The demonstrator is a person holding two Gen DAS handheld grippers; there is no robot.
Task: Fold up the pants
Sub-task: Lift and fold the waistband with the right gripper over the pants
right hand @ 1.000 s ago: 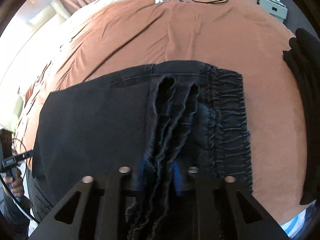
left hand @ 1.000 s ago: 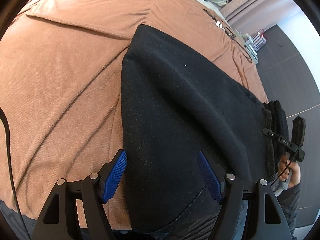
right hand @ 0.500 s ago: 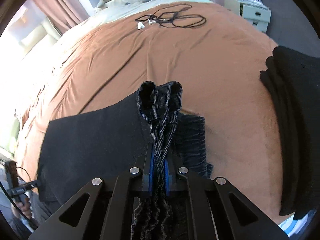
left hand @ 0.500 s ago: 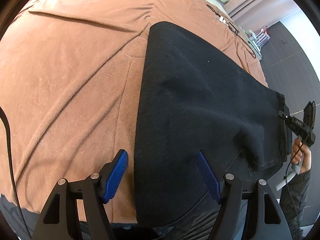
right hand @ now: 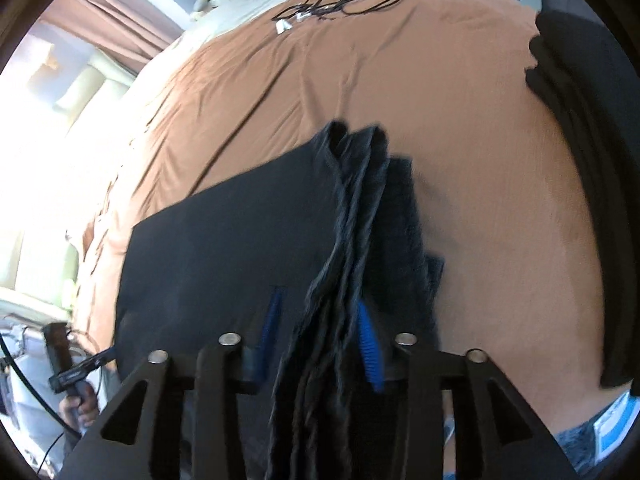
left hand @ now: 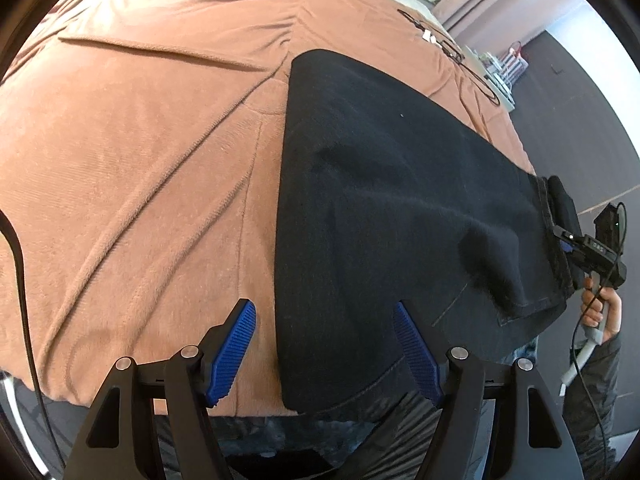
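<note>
Lying on the bed [left hand: 140,160], the pants [left hand: 380,200] are passing between both grippers' parted jaws, neither one clamping them.

Brown bedspread [left hand: 132,152] — pink curtains [right hand: 120,12], bright window light.

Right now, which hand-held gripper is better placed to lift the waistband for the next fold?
Right, probably. The right hand-held gripper has the bunched waistband between its parted jaws, so it only needs to close. The left hand-held gripper hangs open over the opposite end of the pants.
</note>
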